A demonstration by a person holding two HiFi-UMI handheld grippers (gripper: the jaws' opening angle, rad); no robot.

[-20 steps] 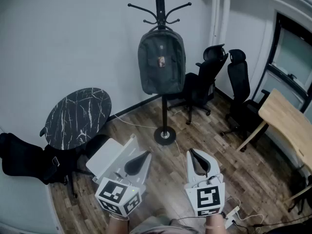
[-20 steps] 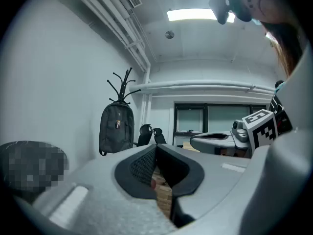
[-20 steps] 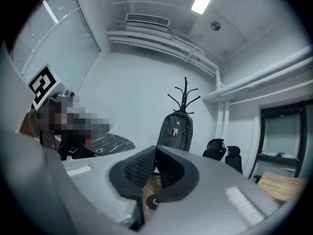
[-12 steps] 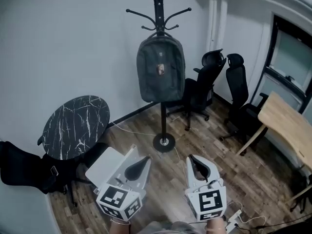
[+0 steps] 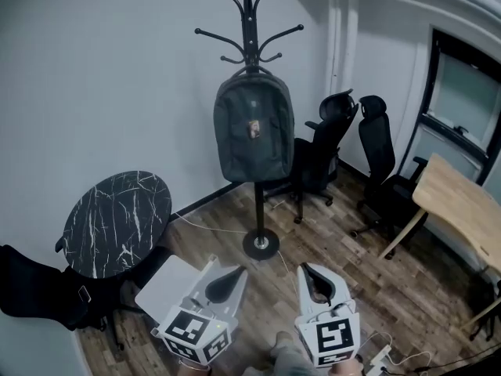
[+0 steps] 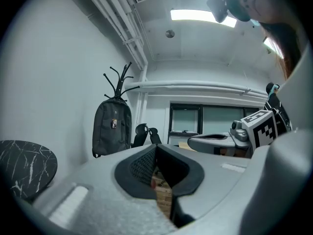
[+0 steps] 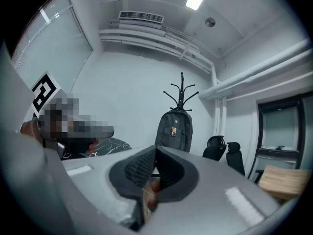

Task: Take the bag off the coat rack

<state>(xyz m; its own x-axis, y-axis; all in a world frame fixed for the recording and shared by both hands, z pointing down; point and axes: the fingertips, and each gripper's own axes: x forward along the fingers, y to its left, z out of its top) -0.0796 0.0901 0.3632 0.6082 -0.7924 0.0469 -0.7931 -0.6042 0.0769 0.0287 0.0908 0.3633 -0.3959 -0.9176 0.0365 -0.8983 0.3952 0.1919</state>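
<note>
Here, a pale wall [image 5: 102, 77] and a wooden floor [image 5: 344, 257] frame the scene. The black coat rack [image 5: 258, 202] stands upright on its round base near the wall. The dark grey bag [image 5: 254, 128] hangs from the rack's upper hooks, covering the middle of the pole, with a small patch on its front. A round table [image 5: 117, 222] with a black marbled top stands to the left of the rack. Two black office chairs [image 5: 321, 151] stand to its right, and a wooden desk [image 5: 462, 210] lies further right.

At the bottom of the head view, the left gripper [image 5: 237, 271] and the right gripper [image 5: 304, 266] are held side by side, both well apart from the bag. Both point toward the rack, whose base sits between and beyond their tips.

In the left gripper view, the jaws [image 6: 156, 146] are closed together on nothing, and the bag [image 6: 112, 126] hangs beyond them, up and to the left. In the right gripper view, the jaws [image 7: 155, 148] are likewise closed and empty, with the bag [image 7: 173, 130] just right of their line, far off.
</note>
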